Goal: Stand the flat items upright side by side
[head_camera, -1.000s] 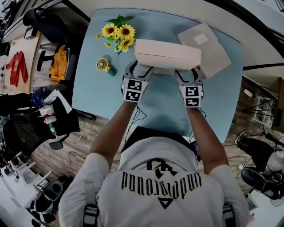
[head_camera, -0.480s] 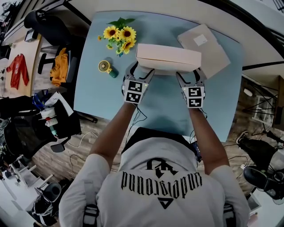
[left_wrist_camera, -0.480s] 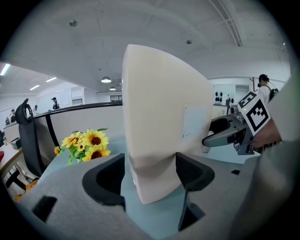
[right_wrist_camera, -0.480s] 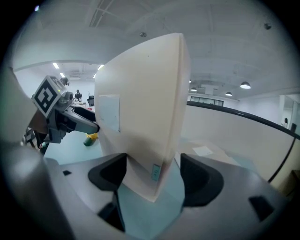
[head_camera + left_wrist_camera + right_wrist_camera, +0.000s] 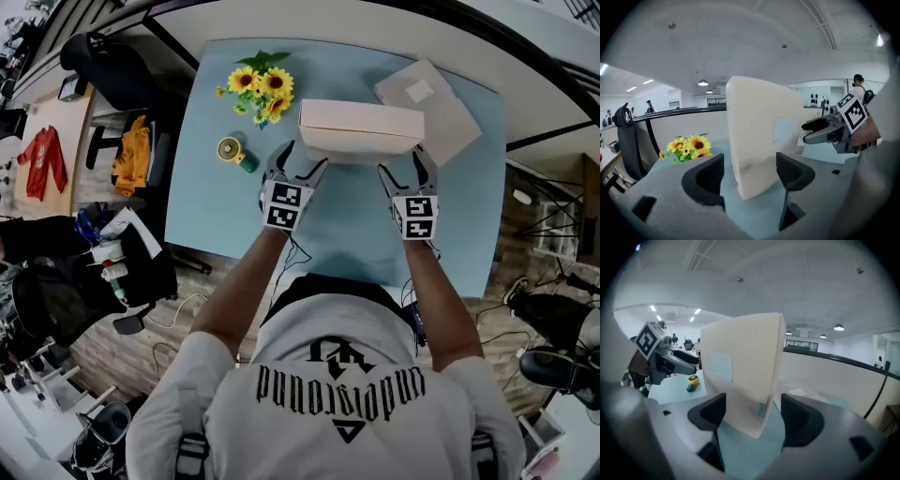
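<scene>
Fingers (image 5: 707, 178) just opened, upright box (image 5: 757, 140) loose between

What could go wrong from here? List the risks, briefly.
1. The flat cream cardboard box stands on its narrow edge, unsupported: both tongs, left and right, have just been opening, with its ends between their jaws. It may topple.
2. A jaw could clip it while backing away.

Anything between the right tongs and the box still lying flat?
Yes: the upright box. Its right end stands between the jaws of the right tongs, which have just been opening and do not press it. The flat box lies behind it, to the right; nothing else shows on that side.
</scene>
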A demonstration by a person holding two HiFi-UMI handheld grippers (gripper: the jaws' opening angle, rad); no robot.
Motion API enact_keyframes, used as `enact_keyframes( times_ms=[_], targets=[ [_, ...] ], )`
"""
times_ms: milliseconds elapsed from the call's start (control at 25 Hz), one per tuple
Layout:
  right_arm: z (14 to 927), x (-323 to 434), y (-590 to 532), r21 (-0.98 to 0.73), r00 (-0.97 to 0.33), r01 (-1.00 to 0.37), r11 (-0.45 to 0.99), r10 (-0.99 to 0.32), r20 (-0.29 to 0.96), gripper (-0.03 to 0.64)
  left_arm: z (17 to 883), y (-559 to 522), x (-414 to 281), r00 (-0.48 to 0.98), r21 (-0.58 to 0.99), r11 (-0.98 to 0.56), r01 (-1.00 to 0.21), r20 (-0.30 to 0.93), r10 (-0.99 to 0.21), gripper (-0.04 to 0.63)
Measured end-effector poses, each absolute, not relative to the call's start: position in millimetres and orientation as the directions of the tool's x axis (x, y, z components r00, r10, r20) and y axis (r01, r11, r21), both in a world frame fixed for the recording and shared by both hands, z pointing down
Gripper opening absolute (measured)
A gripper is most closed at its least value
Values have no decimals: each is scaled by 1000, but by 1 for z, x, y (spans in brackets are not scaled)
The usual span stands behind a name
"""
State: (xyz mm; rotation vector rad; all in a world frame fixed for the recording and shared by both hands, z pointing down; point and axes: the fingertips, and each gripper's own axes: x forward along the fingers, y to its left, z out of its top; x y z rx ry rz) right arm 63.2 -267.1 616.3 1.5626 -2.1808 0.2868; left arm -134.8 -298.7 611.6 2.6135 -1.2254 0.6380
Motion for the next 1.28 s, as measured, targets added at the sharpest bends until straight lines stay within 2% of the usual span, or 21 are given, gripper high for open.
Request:
enact_keyframes(
  times_ms=[440,760,1280],
  targets=[
    [536,41,-214,70,-243,-958,279,-914,326,367,541,-252,-151,646,4,-685,-728,338,-685,357],
    [476,19,-156,43,-233,-968,248,-948,217,364,483,-204,-150,732,39,-747,-663,240,-637,357],
    [440,50,-74,10,-183,-982,187,-968,173,357,454,-143,-77,840,47,-849,-526,188,-509,357]
  ],
)
